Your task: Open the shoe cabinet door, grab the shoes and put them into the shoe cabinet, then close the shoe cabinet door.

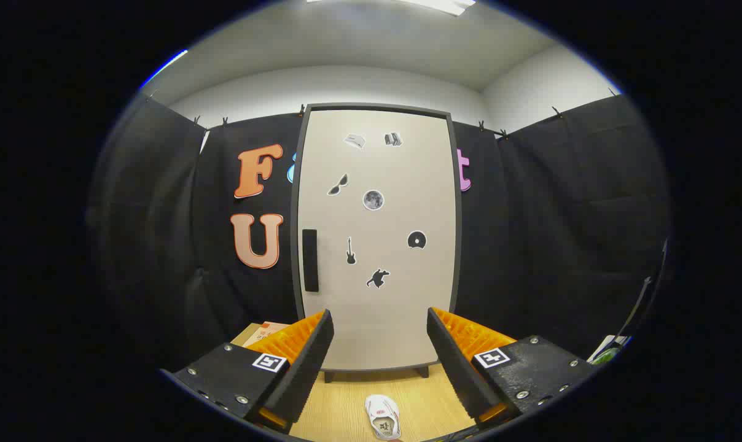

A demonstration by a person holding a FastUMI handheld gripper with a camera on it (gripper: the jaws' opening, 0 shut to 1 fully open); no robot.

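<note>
1. Nearest first: gripper (380, 344) fingers spread wide apart, nothing between them, touching nothing. Tool is released and free

2. Shoe (383, 416) lies flat on the wooden floor (340, 408), just ahead of the fingers and in line with the gap between them. White, with dark and red markings; long axis runs roughly toward the cabinet. One shoe seen, partly cut off at its near end; cannot tell whether a second is about

3. Handling estimate, shoe: light; soft upper that gives under pressure, firmer at sole and heel. Not fragile. Likely best hold is across the side walls mid-length or at the heel collar, one finger per side. A pinch on loose upper alone may let it sag or swing

4. Something tan and boxy with printed faces, possibly cardboard (266, 334), sits on the floor beyond the left finger, beside the cabinet's lower left corner. Contents not visible

5. Shoe cabinet (377, 344) stands beyond the shoe on short dark feet, against the cloth wall. Door (402, 172) is shut, pale panel in a dark frame, with several small dark stickers on it. Interior hidden, so what is inside cannot be told

6. Handle (310, 260): dark vertical bar near the door's left edge, about mid-height. Judged rigid and the only clear purchase; hinges presumably on the right. Door likely stiff but light

7. Task status, judged: door-opening step not yet done; shoe untouched
</note>
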